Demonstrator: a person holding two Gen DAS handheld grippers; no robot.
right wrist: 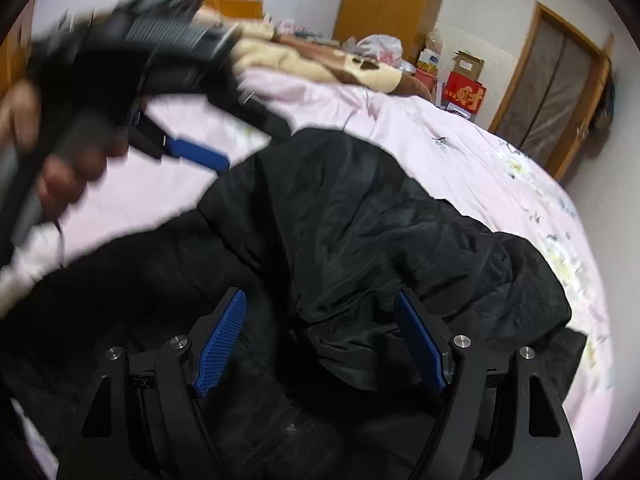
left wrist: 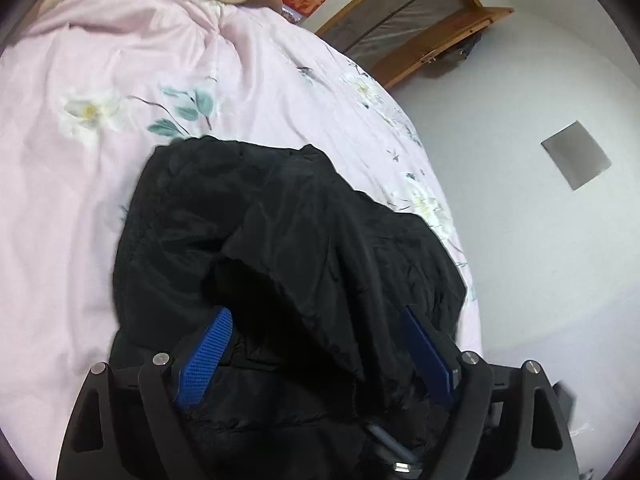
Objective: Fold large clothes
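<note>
A black padded jacket [left wrist: 280, 220] lies bunched on a pink flowered bed sheet [left wrist: 120, 60]. My left gripper [left wrist: 316, 312] stands open low over its near part. A raised fold of fabric runs between the blue pads [left wrist: 208, 356], which do not press on it. In the right wrist view the jacket [right wrist: 380, 220] fills the middle. My right gripper [right wrist: 320, 296] is open too, with a crumpled fold between its fingers and loose of them. A hand [right wrist: 72, 164] holds the left gripper at upper left, blurred, one blue pad [right wrist: 196, 154] showing.
A brown and cream blanket [right wrist: 320, 60] lies at the head of the bed. Behind it stand a red box [right wrist: 464, 94] and cartons, a wardrobe [right wrist: 392, 0] and a wooden door [right wrist: 560, 80]. The bed edge drops to pale floor [left wrist: 520, 240] on the right.
</note>
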